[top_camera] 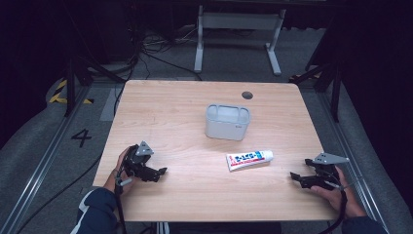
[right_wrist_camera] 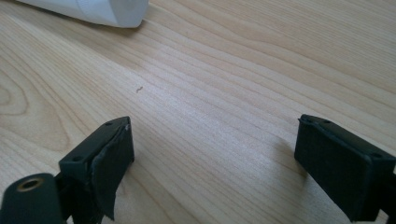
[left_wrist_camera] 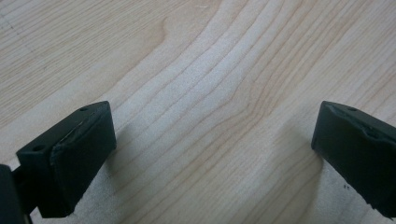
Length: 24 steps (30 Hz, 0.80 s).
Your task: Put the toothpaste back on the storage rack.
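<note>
At the near right corner of the table, the right gripper rested low in the person's right hand, its two black jaws spread wide with nothing but bare wood between them. In the right gripper view those jaws stood far apart, and the white capped end of one toothpaste tube lay ahead of them, well apart from either pad. Across the near edge, the left gripper sat in the left hand — its two jaws likewise stood open over empty wood grain. Each gripper carried one grey three-cornered plate on top.

Between the two grippers, nearer the right one, the single tube lay flat on the tabletop, its blue lettering up and its cap pointing toward the table's right side. Just behind it stood one white holder — upright, with compartments open at the top, near the table's middle. One small dark round hole marked the far edge.
</note>
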Tool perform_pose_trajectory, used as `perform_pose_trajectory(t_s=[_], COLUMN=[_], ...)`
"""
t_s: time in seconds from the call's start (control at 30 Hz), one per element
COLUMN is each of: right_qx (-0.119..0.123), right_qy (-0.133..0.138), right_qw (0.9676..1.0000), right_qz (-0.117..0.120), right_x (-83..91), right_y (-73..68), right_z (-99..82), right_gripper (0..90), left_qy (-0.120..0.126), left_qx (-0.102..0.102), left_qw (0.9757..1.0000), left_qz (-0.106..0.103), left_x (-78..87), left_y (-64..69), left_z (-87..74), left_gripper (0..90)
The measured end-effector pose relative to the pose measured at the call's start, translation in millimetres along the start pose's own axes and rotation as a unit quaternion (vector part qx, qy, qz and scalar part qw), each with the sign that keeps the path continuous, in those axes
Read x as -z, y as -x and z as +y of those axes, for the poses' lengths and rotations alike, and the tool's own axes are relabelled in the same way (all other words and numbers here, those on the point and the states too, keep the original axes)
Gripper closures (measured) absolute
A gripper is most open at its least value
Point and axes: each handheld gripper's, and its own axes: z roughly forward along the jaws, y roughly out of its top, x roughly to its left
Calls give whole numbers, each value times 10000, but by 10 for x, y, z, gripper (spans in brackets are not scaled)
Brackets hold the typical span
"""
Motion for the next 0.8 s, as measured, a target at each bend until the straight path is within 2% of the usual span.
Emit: perform_pose_trajectory(t_s=[0.17, 0.27, 0.53, 0.67, 0.8], right_qx=[63, 108, 158, 256, 323], right_qy=[-44, -79, -220, -338, -395], right_qw=[10000, 9999, 9996, 9989, 9983], right_qz=[53, 82, 92, 203, 265], right_x=[4, 4, 17, 27, 29], right_y=[15, 24, 44, 45, 41], right_z=[7, 15, 29, 62, 93], right_gripper=[123, 121, 85, 149, 173], left_qy=[5, 21, 18, 24, 20], left_qx=[73, 0, -7, -13, -11], left_qw=[10000, 10000, 10000, 10000, 10000], left_qz=[11, -65, -72, -75, -74], left_x=[3, 6, 7, 6, 7], left_y=[10, -8, -12, -13, -13], left_z=[-7, -14, -14, -15, -15], left_gripper=[1, 1, 0, 1, 1])
